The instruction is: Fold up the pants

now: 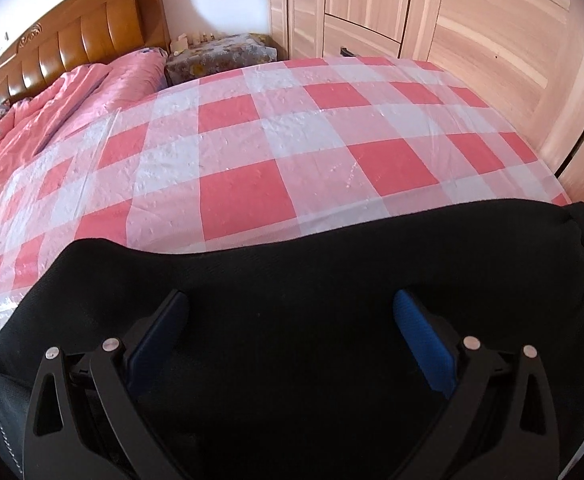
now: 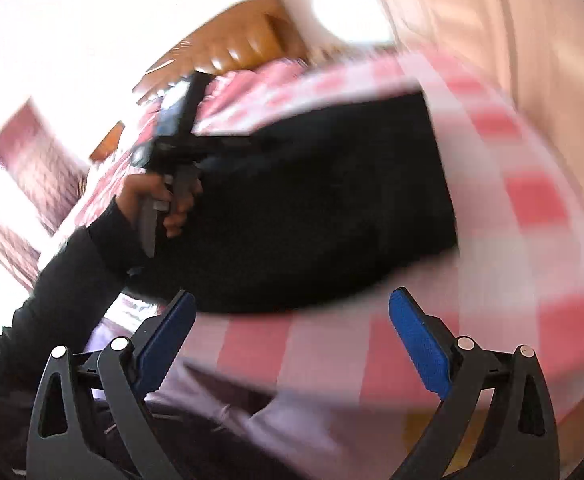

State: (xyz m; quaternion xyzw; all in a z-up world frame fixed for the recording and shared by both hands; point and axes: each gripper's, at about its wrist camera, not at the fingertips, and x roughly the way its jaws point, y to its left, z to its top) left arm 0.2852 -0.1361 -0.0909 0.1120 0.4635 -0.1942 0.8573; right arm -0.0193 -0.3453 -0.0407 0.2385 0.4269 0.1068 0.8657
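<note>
The black pants [image 1: 331,264] lie folded across the near edge of the bed, on the pink and white checked sheet [image 1: 252,152]. My left gripper [image 1: 292,300] is open, its blue pads [image 1: 423,344] spread wide just above the black cloth, holding nothing. In the blurred right wrist view the pants [image 2: 323,200] form a dark block on the sheet [image 2: 523,208]. My right gripper [image 2: 292,300] is open and empty, off the pants' near edge. The left hand holding the other gripper [image 2: 172,152] shows at the pants' left side.
A wooden headboard [image 1: 76,40] and a bunched pink quilt [image 1: 52,104] are at the far left. A patterned nightstand [image 1: 220,56] stands behind the bed. Wooden wardrobe doors [image 1: 471,20] run along the right.
</note>
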